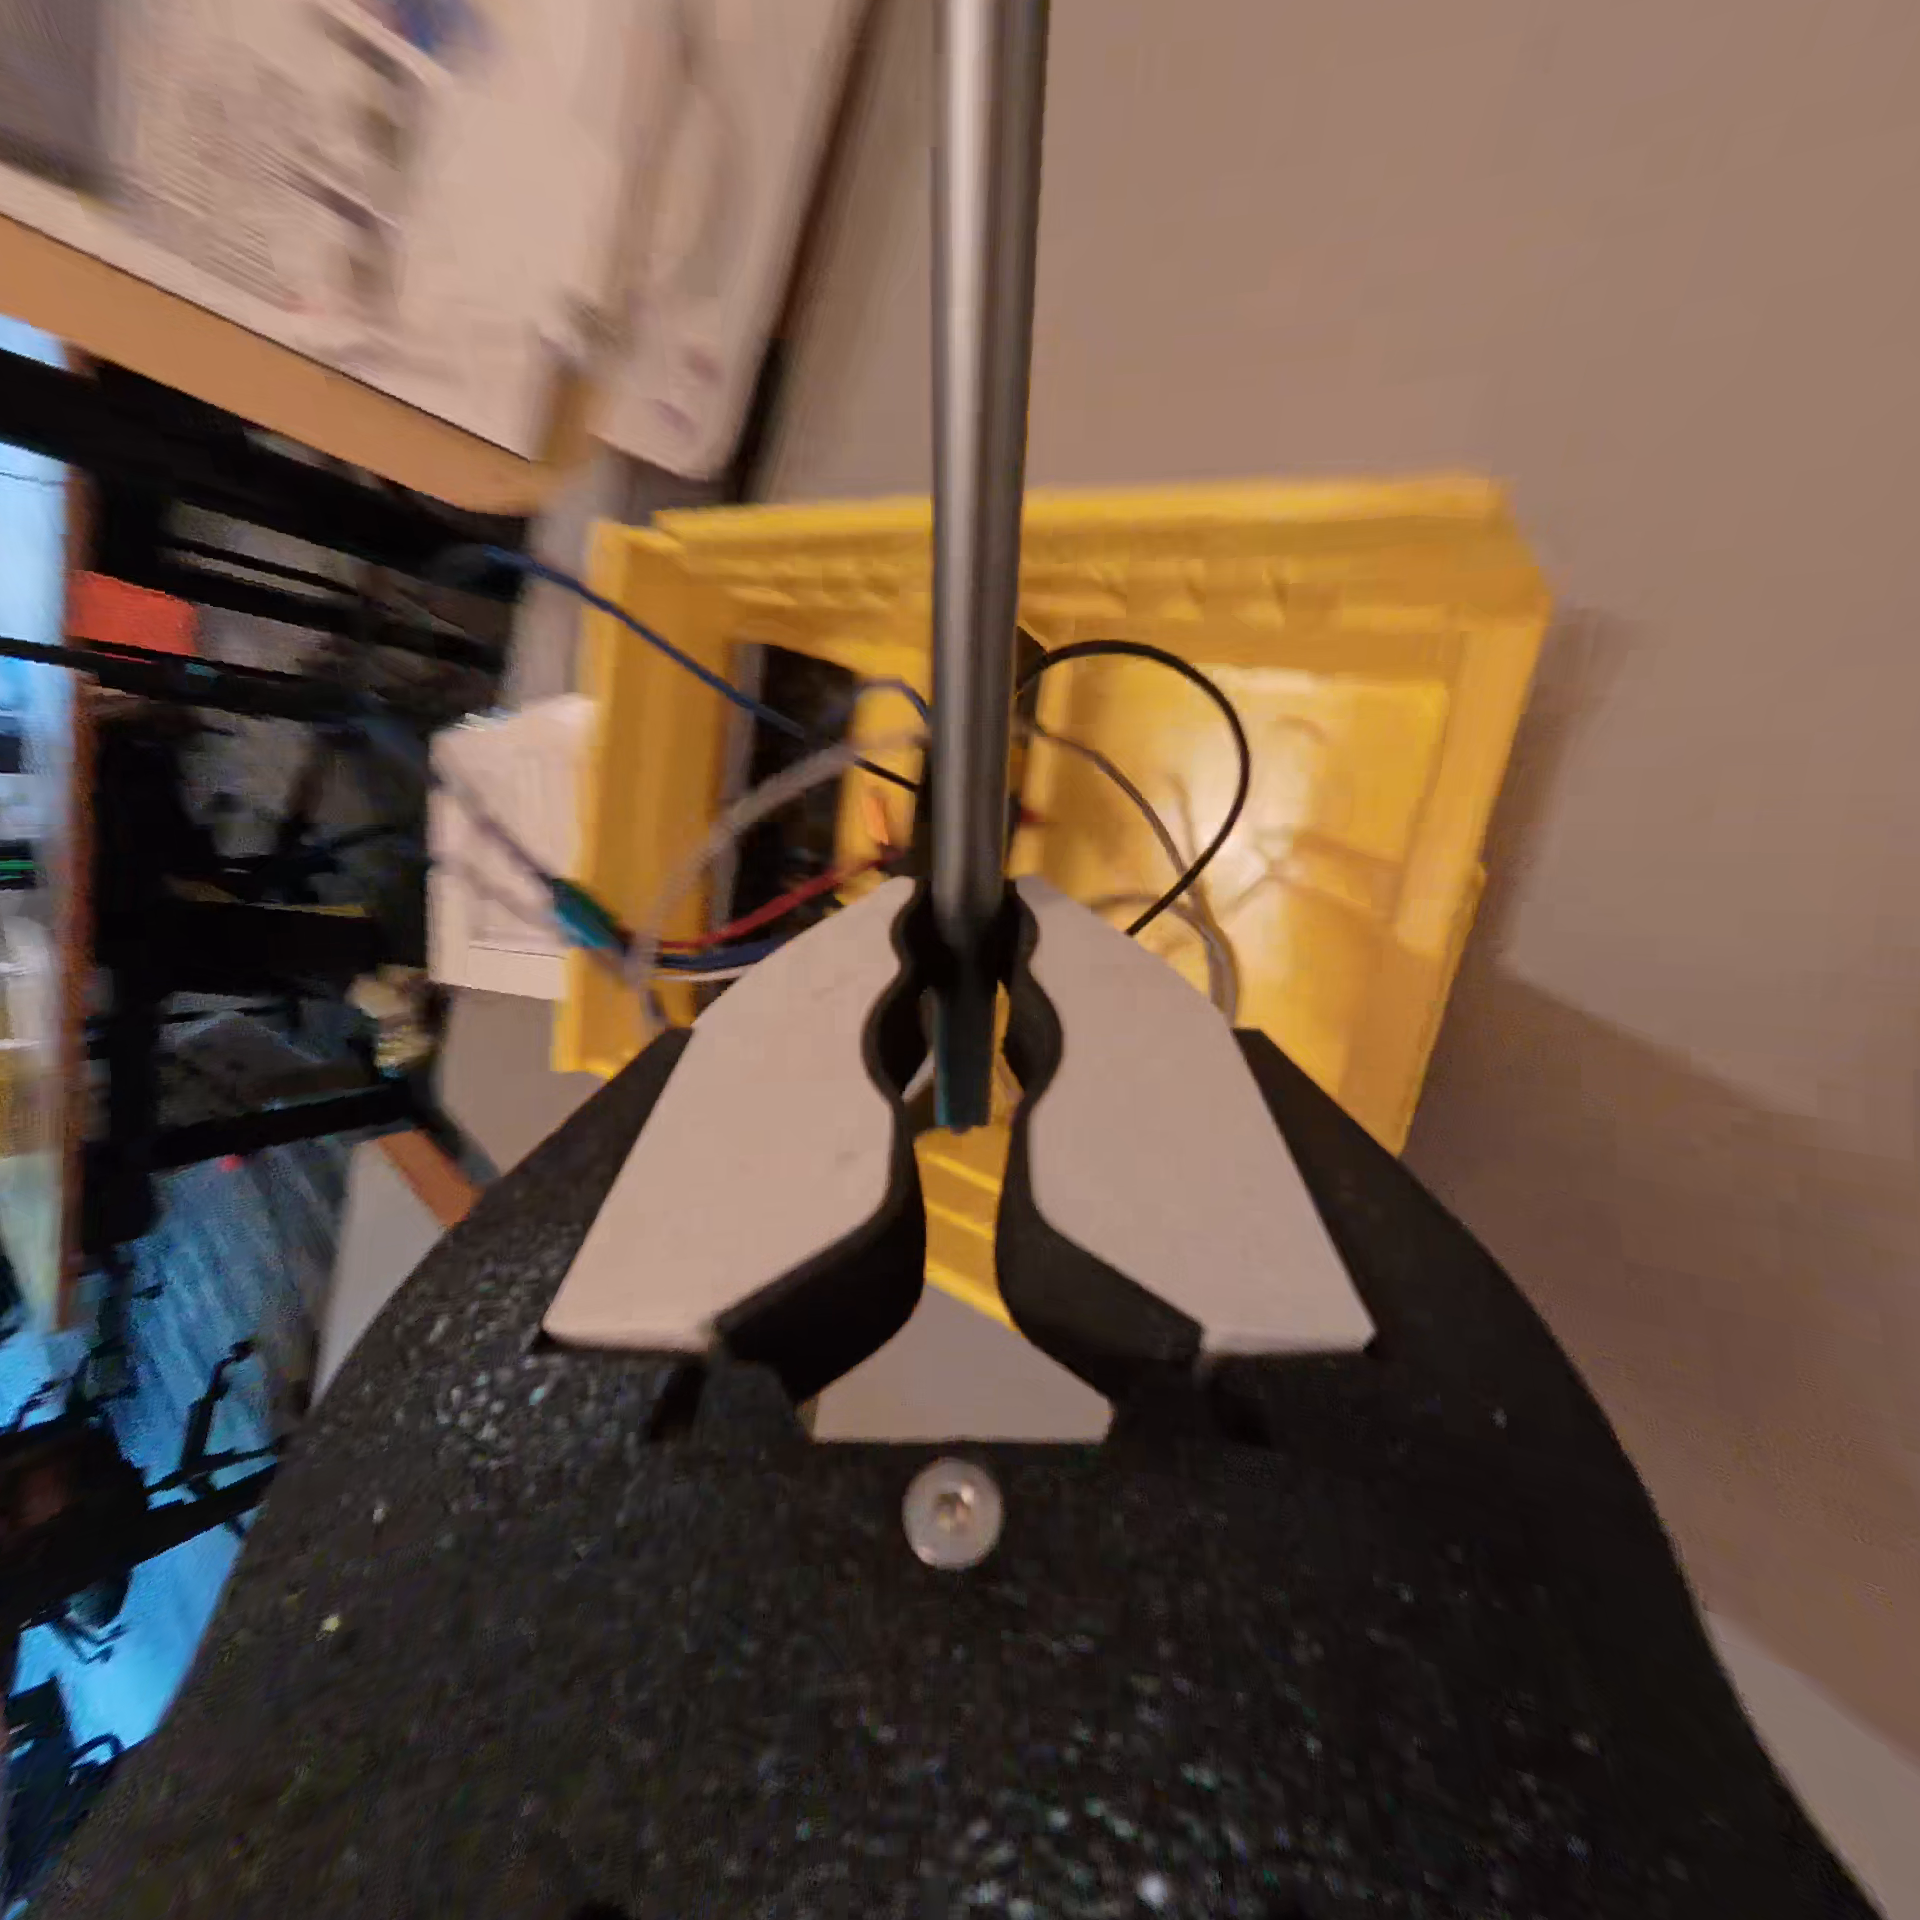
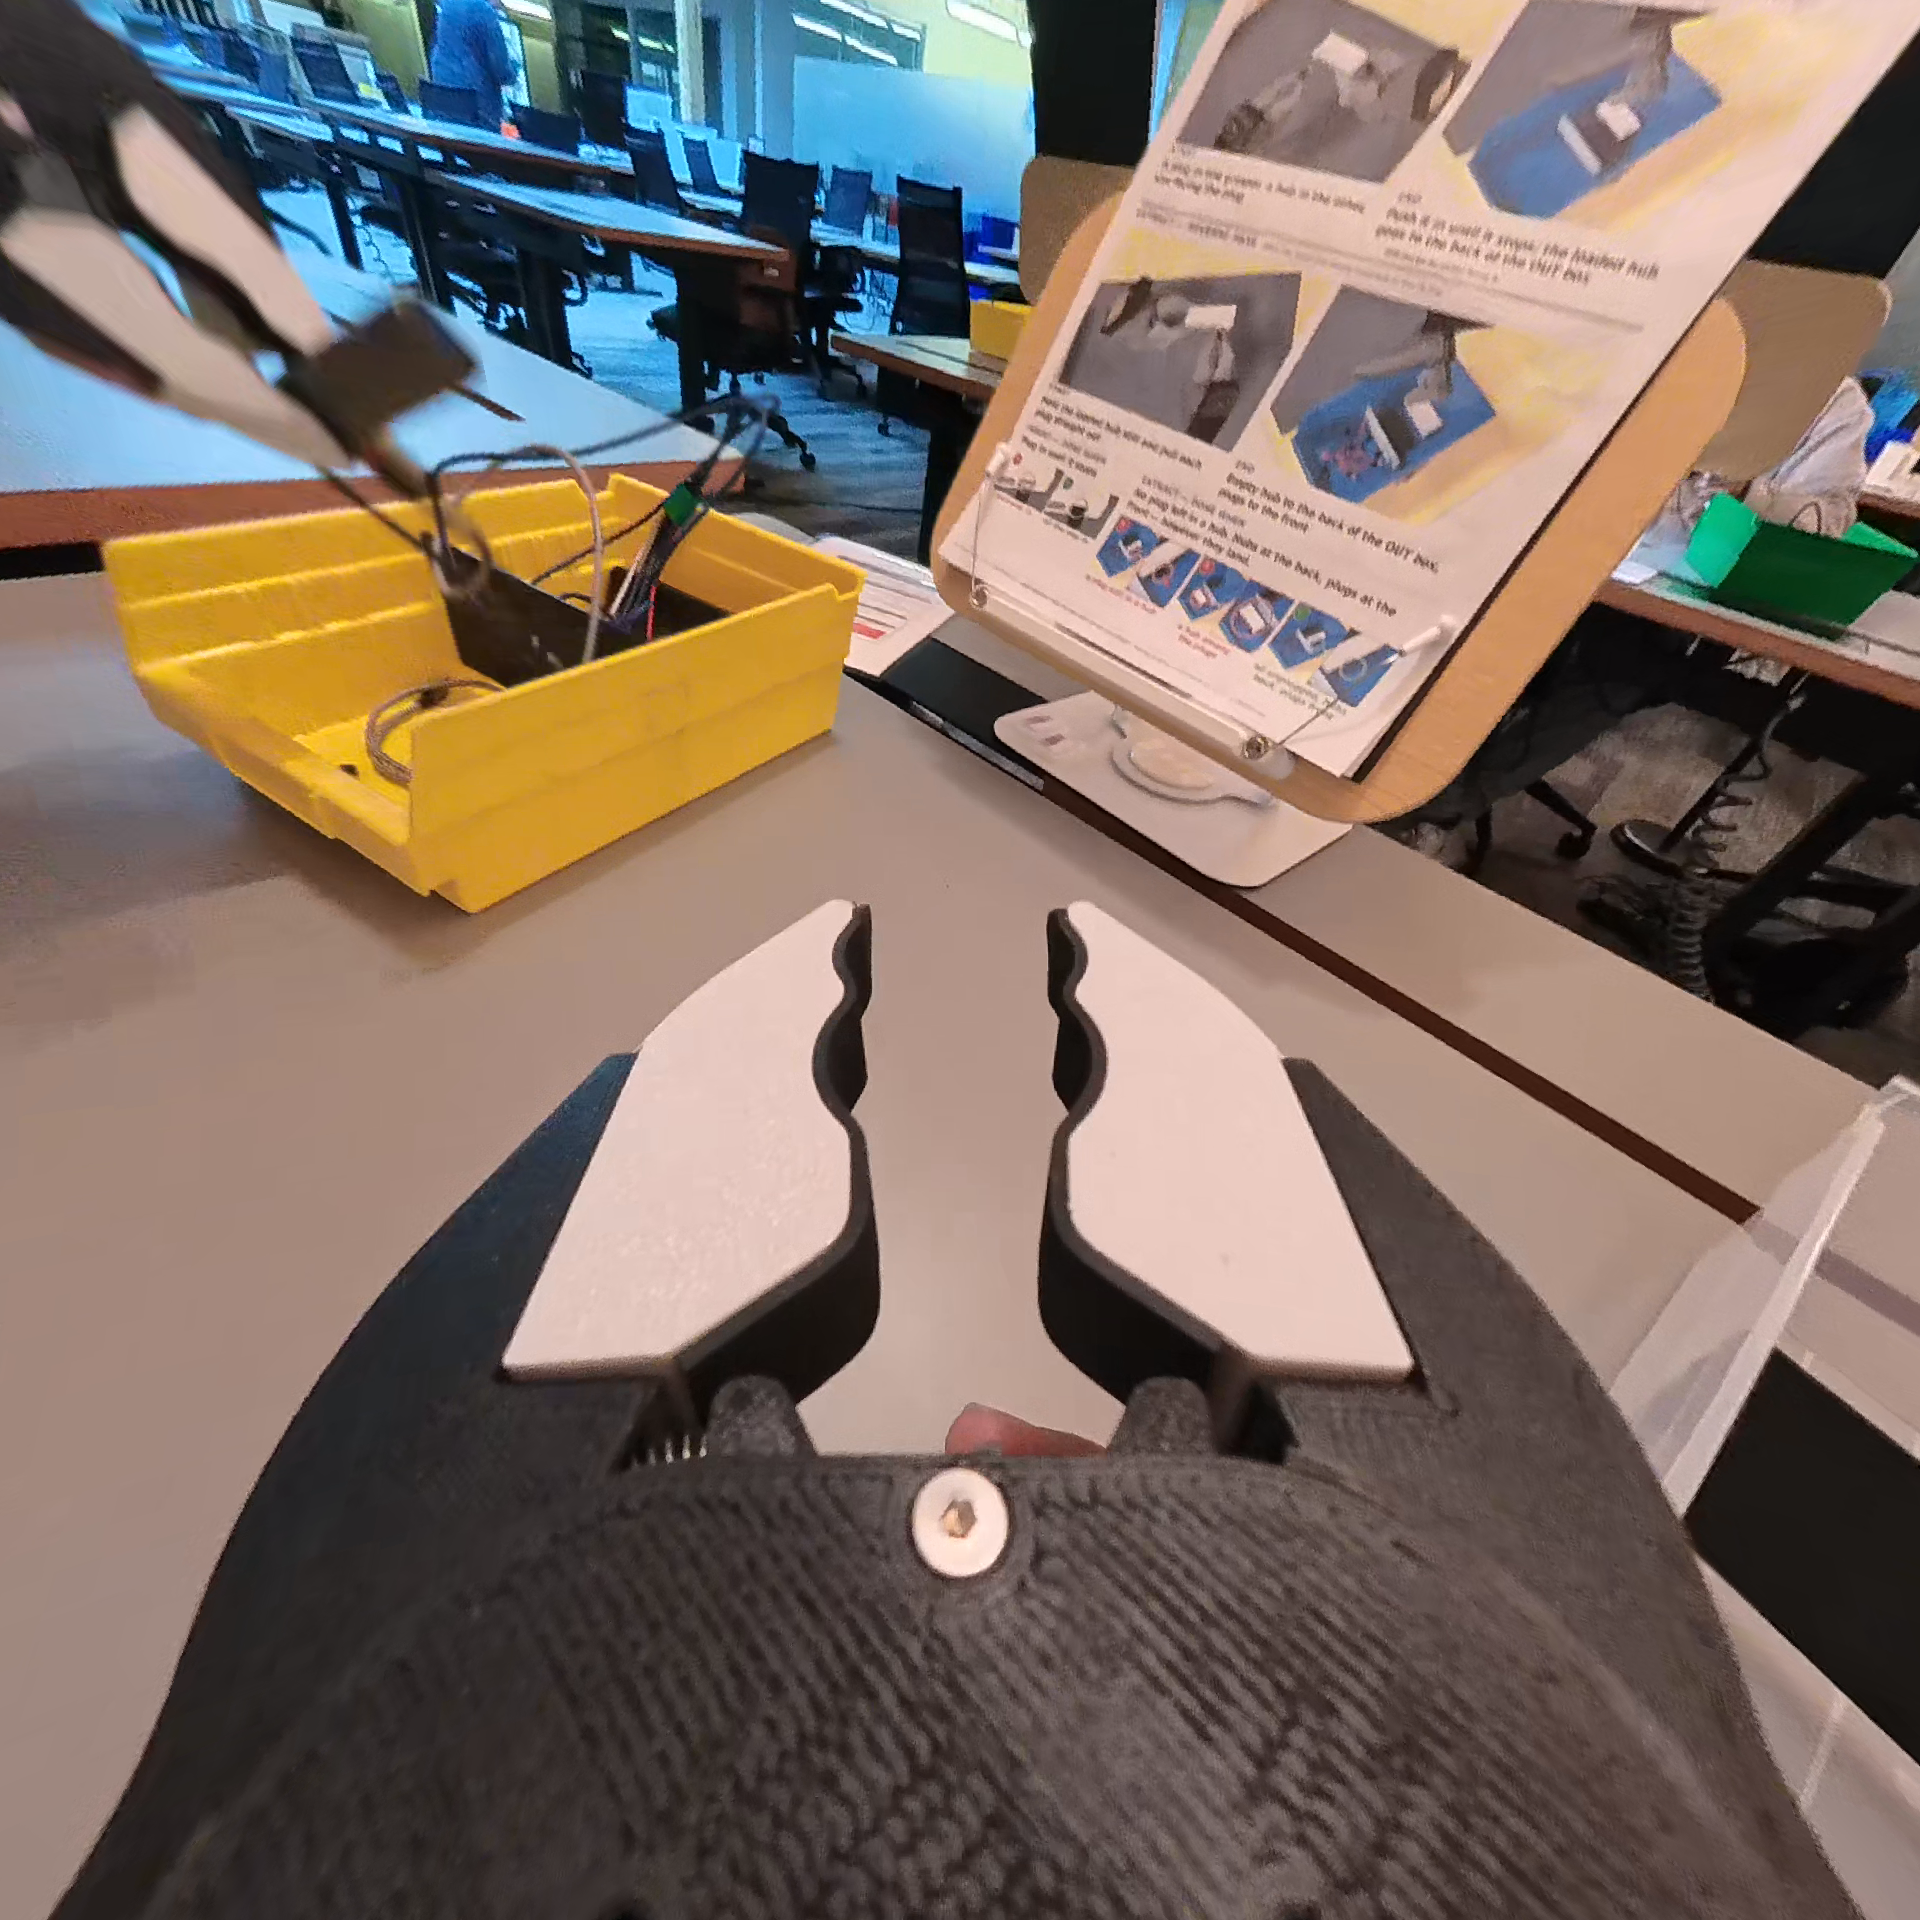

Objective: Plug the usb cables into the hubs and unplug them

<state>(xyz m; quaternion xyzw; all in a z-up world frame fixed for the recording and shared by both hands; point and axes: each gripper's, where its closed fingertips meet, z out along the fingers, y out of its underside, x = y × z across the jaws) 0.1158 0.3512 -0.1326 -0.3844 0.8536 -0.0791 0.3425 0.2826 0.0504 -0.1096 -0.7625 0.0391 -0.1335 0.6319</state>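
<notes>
My left gripper [image 1: 961, 909] is shut on a thin grey hub [image 1: 982, 416], seen edge-on and rising straight up from the jaws. In the right wrist view the left gripper [image 2: 364, 447] holds this dark hub [image 2: 390, 358] above the yellow bin [image 2: 623, 748]. Thin cables [image 2: 623, 561] hang from the hub into the bin. The cables [image 1: 727, 935] and the bin [image 1: 1351, 644] also show behind the left fingers. My right gripper [image 2: 956, 935] is open and empty, above the grey table, to the right of the bin.
A stand with a printed instruction sheet [image 2: 1351, 416] sits at the table's far right. A coiled grey cable [image 2: 405, 727] lies in the bin's front. A clear plastic piece [image 2: 1766, 1299] is at the right edge. A green bin [image 2: 1787, 561] stands on another desk. About 35 cm separates my left fingertips from my right.
</notes>
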